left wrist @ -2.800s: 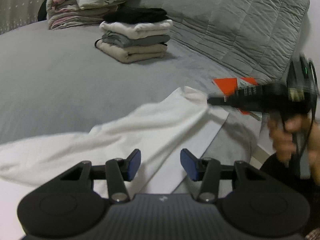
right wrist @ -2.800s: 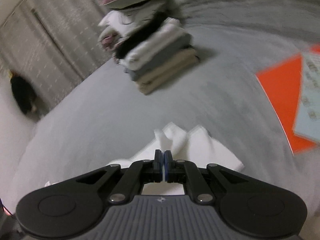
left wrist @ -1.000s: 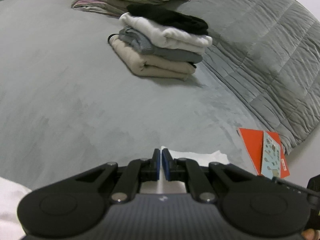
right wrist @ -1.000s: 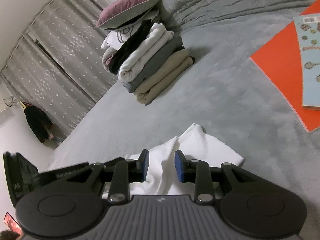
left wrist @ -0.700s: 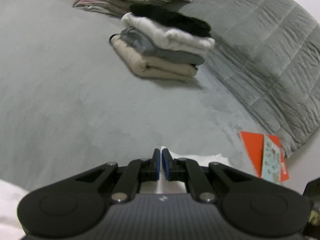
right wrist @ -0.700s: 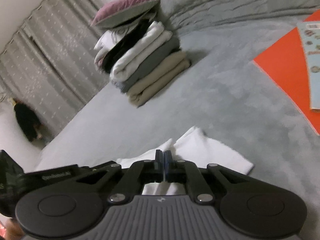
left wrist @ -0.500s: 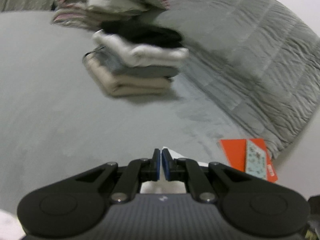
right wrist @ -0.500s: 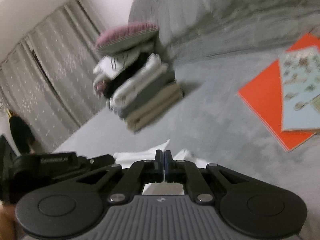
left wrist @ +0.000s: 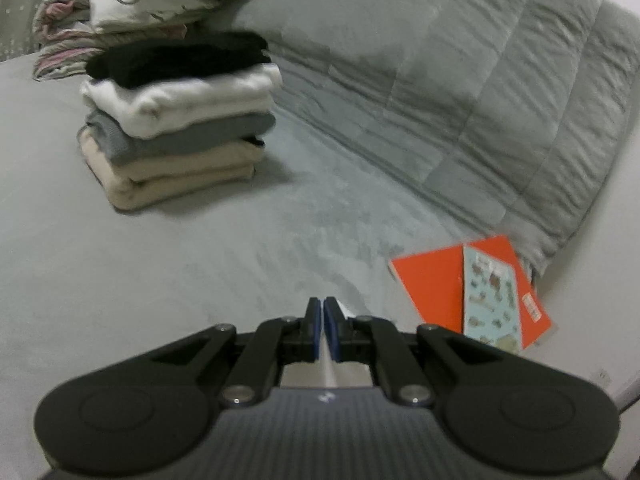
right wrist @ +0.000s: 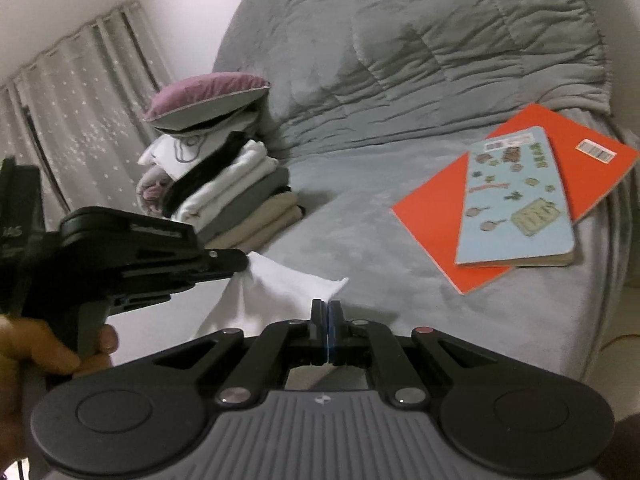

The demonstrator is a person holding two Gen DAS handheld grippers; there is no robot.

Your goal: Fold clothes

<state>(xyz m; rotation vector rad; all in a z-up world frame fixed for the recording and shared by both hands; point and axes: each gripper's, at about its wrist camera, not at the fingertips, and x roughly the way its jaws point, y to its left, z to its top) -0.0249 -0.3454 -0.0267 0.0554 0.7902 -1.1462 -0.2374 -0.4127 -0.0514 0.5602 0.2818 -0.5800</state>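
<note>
Grey bed (left wrist: 160, 272); both grippers' fingers clamp white garment (right wrist: 280, 284); barcode label on orange book (right wrist: 596, 152) unreadable.

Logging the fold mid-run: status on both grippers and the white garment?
Left gripper shut on white garment. Right gripper shut on its near edge. Garment lifted off grey bed. Folded stack, books clear of it.

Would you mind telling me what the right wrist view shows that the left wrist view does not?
Only the right wrist view shows the curtain, the hand holding the left tool, and the white garment spread between both tools. Only the left wrist view shows that tool's pads pinched on a sliver of white. Both share the folded stack, quilt and orange book.
</note>
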